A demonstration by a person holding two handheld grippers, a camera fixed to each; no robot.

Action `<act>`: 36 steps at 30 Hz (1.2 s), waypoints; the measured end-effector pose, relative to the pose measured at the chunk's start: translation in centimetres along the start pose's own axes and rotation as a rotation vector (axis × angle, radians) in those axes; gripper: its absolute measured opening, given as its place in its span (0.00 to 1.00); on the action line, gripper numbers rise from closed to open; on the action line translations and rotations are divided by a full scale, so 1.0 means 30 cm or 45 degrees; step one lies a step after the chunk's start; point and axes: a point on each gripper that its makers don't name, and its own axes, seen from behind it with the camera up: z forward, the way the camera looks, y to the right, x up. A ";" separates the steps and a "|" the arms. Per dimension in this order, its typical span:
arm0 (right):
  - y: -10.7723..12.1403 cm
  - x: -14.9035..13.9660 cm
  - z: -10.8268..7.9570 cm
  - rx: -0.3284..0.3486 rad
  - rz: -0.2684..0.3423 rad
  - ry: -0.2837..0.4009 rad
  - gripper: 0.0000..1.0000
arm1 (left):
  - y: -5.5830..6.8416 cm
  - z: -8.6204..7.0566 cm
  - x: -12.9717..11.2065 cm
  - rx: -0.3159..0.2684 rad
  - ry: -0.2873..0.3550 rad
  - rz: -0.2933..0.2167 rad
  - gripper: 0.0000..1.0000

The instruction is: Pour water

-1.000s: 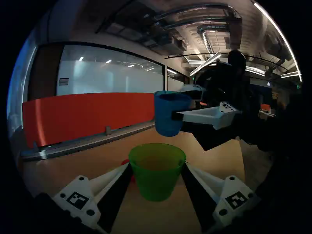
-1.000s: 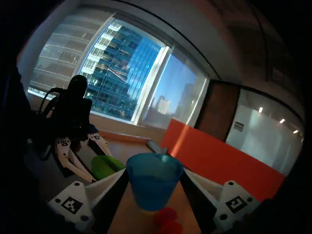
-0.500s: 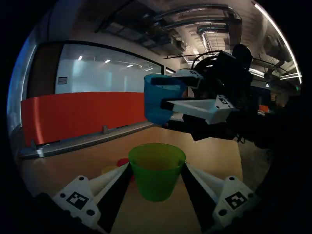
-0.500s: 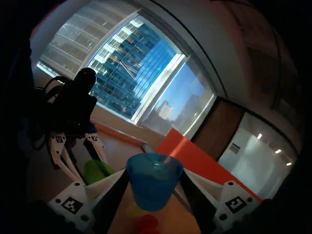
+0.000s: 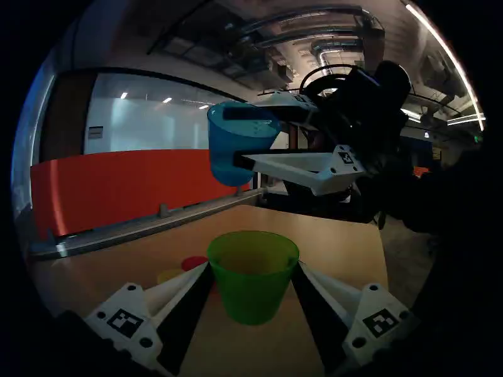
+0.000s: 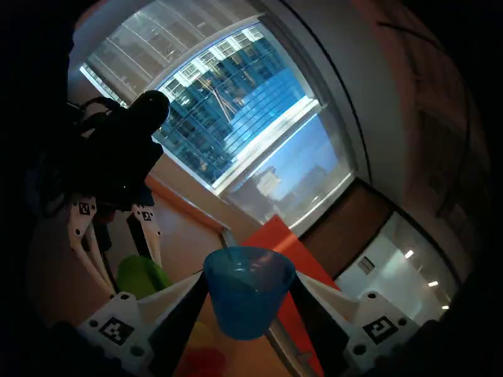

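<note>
Left gripper (image 5: 251, 271) pinched green cup (image 5: 253, 292) over table (image 5: 333, 235), right gripper (image 6: 248, 283) pinched tilted blue cup (image 6: 247, 305) higher, rims apart, open air between.

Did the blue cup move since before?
Yes. In the left gripper view, the blue cup has gone up and to the left against the orange wall panel, which stayed put.

From here, open air lies between the green cup (image 5: 253, 276) and the blue cup (image 5: 229, 151) above it, the right gripper (image 5: 244, 138) bars the right side, and a red disc (image 5: 195, 262) and a yellow disc (image 5: 170, 275) dot the table (image 5: 339, 235) at left.
</note>
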 end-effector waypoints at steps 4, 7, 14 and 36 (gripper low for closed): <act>0.015 0.002 0.004 -0.009 -0.077 -0.008 0.90 | 0.005 0.001 0.004 -0.003 0.000 0.004 0.85; 0.022 0.006 0.005 -0.011 -0.126 -0.010 0.90 | 0.007 0.001 0.008 -0.006 0.004 0.005 0.85; 0.031 0.015 0.005 -0.012 -0.237 -0.021 0.90 | 0.018 0.003 0.018 -0.014 0.015 0.005 0.85; 0.081 0.015 0.009 -0.056 -0.473 -0.068 0.90 | 0.023 0.005 0.034 -0.020 0.031 0.005 0.85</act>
